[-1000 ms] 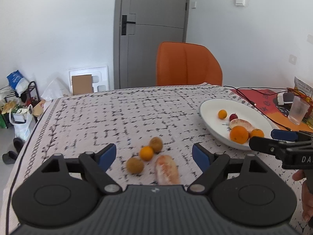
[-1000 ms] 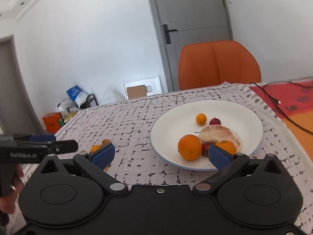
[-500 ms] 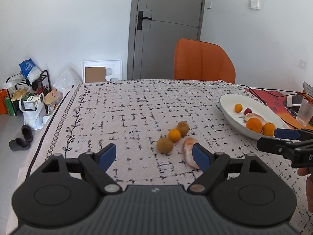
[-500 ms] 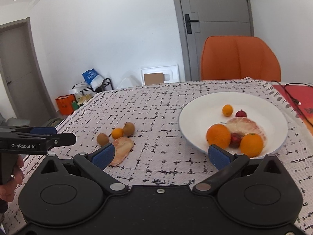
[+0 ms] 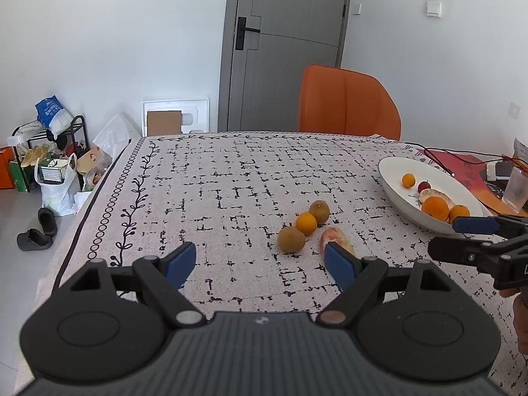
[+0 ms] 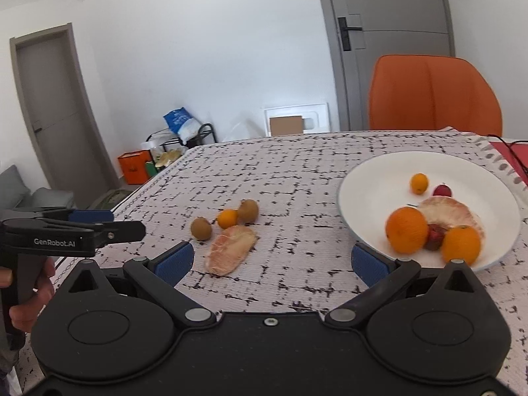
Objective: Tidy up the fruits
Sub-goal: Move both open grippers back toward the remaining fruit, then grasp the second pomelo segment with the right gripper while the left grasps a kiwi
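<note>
On the patterned tablecloth lie two brown kiwis [image 5: 291, 239] [image 5: 319, 212], a small orange [image 5: 306, 223] and a peeled pomelo segment [image 6: 231, 249], close together. A white plate [image 6: 369, 184] to their right holds two oranges [image 6: 406, 229], a pomelo piece, a small orange and red fruits. My left gripper [image 5: 260, 265] is open and empty, short of the loose fruits. My right gripper [image 6: 270, 262] is open and empty, between the pomelo segment and the plate.
An orange chair [image 5: 348, 99] stands at the table's far edge. A red mat with cables [image 5: 462, 160] and a clear cup [image 5: 516, 189] lie right of the plate. Bags, a rack and shoes [image 5: 49, 171] sit on the floor to the left.
Both grippers have pulled back and turned left. The loose fruits now sit farther ahead in the left view and have come into the right view. Both stay open.
</note>
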Tool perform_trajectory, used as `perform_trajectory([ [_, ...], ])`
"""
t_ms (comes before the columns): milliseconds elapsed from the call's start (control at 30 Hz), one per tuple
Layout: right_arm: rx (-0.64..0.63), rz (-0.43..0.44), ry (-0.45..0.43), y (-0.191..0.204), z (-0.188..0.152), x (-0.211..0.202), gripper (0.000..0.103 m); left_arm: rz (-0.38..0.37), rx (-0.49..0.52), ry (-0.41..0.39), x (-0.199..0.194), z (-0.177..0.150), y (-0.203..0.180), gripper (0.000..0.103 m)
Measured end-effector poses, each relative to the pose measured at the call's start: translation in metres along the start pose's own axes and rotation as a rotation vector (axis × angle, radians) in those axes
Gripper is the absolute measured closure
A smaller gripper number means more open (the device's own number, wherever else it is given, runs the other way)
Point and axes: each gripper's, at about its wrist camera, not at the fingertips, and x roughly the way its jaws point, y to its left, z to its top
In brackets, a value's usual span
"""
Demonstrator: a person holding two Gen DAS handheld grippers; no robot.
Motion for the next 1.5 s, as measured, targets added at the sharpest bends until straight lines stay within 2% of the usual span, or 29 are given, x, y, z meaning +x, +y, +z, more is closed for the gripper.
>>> perform_trajectory([
  [167, -0.006, 0.048, 0.018, 0.006, 0.004, 0.009, 0.0, -0.006, -0.005, 0.007, 0.006, 0.0, 0.002, 0.019],
  [500, -0.011, 0.085, 0.069, 0.015, 0.008, 0.034, 0.002, -0.022, -0.019, 0.02, 0.019, 0.002, 0.005, 0.02],
  [900, -0.017, 0.105, 0.146, 0.026, 0.011, 0.065, 0.018, -0.01, -0.037, 0.022, 0.027, 0.004, 0.013, 0.022],
  [1000, -0.021, 0.114, 0.165, 0.03, 0.011, 0.073, 0.021, 0.015, -0.044, 0.024, 0.029, 0.004, 0.017, 0.023],
  [1200, -0.057, 0.092, 0.174, 0.035, 0.005, 0.082, 0.034, 0.007, -0.052, 0.029, 0.033, 0.004, 0.021, 0.023],
  [1267, -0.076, 0.074, 0.169, 0.035, 0.005, 0.081, 0.058, 0.0, -0.053, 0.033, 0.036, 0.004, 0.02, 0.023],
  [1333, -0.067, 0.074, 0.17, 0.031, 0.007, 0.08, 0.066, -0.003, -0.049, 0.036, 0.038, 0.004, 0.018, 0.023],
  [1500, -0.045, 0.092, 0.166, 0.021, 0.006, 0.074, 0.07, -0.027, -0.034, 0.045, 0.048, 0.003, 0.008, 0.025],
])
